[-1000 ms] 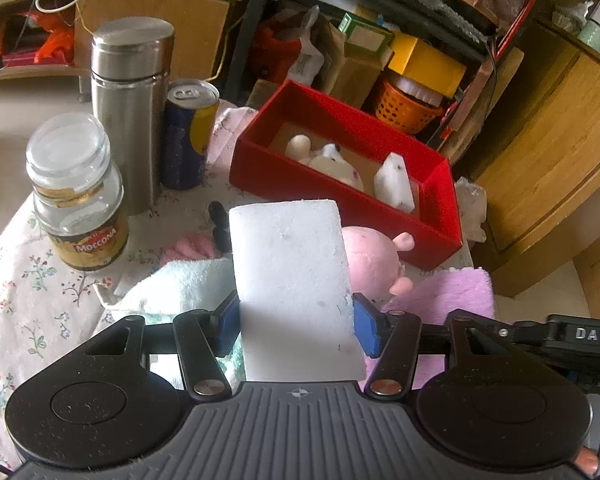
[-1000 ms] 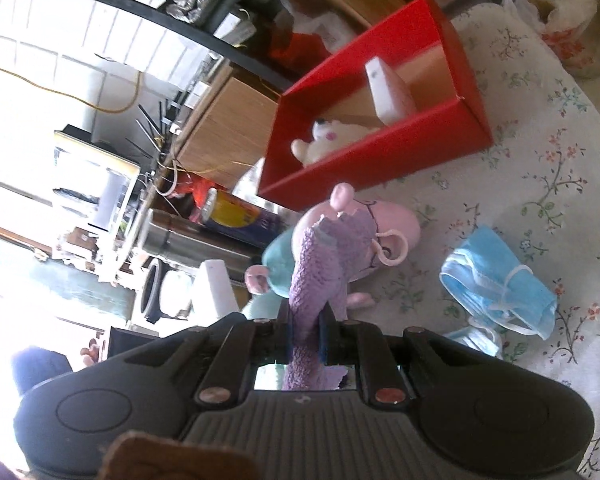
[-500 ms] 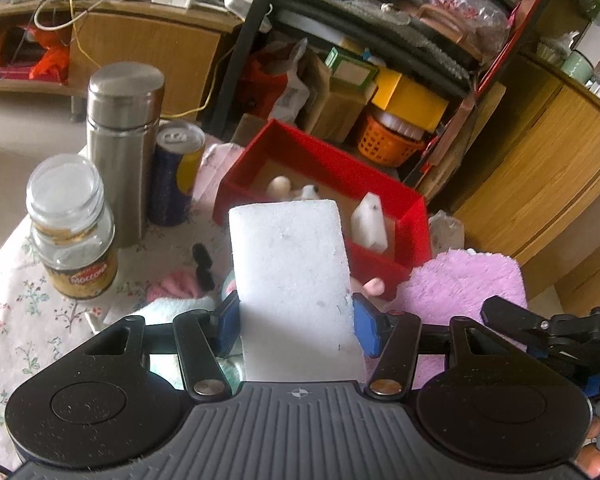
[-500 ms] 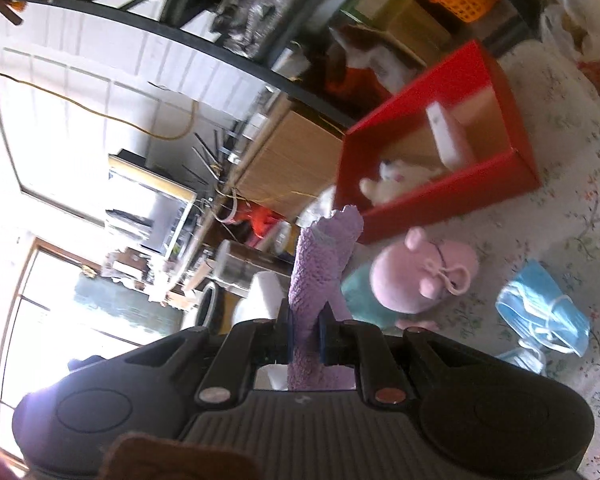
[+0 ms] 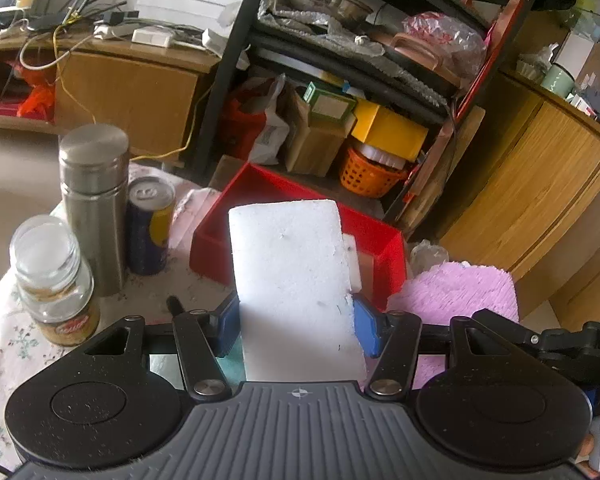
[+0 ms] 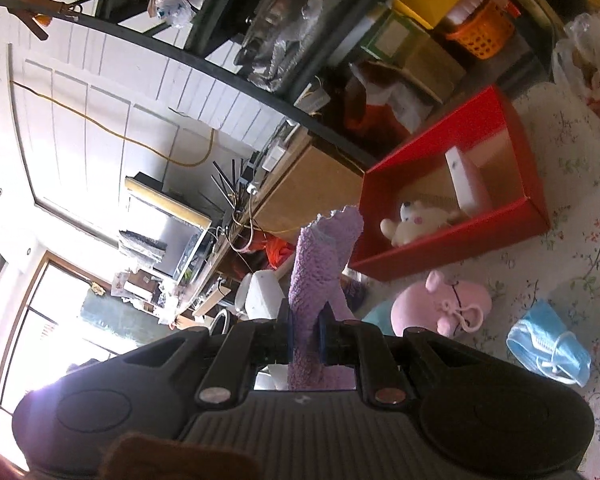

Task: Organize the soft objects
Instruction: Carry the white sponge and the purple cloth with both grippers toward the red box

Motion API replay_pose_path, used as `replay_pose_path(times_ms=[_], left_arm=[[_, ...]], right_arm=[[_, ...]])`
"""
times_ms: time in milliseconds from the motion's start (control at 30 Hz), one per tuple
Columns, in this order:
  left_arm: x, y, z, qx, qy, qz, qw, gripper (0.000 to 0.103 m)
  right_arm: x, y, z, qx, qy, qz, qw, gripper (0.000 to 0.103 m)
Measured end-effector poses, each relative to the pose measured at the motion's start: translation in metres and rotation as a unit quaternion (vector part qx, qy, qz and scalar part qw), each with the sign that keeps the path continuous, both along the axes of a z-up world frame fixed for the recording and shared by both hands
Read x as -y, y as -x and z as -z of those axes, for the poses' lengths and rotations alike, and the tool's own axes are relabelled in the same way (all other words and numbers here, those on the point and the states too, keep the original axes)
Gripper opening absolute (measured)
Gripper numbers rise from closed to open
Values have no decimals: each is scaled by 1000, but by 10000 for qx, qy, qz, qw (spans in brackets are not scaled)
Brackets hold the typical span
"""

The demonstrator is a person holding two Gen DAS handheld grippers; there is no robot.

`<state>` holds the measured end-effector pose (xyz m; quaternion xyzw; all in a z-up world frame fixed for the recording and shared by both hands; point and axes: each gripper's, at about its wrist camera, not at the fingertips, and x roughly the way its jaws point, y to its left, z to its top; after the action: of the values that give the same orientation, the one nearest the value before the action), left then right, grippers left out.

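Note:
My left gripper is shut on a white sponge block, held upright above the table in front of the red box. My right gripper is shut on a purple fluffy cloth, which also shows at the right of the left wrist view. The red box holds a white plush toy and a white sponge. A pink pig plush and a blue face mask lie on the floral tablecloth in front of the box.
A steel flask, a blue and yellow can and a glass coffee jar stand at the left of the table. Black shelves with clutter and a wooden cabinet stand behind the table.
Both grippers have risen with their loads. The sponge now covers most of the box in the left view; the pig plush is hidden there. The purple cloth hangs clear of the pig.

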<state>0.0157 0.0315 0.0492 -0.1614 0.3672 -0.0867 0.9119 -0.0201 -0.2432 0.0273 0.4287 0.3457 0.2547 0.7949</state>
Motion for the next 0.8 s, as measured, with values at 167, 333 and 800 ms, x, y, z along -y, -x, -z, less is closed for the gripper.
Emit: replay_pose_path(times_ms=[167,333,800], left_arm=[[2,-3,-5,81,19,-18,10000,58],[6,-6,-9,174,4,-20,9998,58],[19,-21,-21,454,-139,-13,9989,58]], right_arm=[[2,-2,-6,123,-62,94,9999,0],[5,-4,-13,281,-183,190,9993,0],[7,-13,-21,463,-366,354,9976,0]])
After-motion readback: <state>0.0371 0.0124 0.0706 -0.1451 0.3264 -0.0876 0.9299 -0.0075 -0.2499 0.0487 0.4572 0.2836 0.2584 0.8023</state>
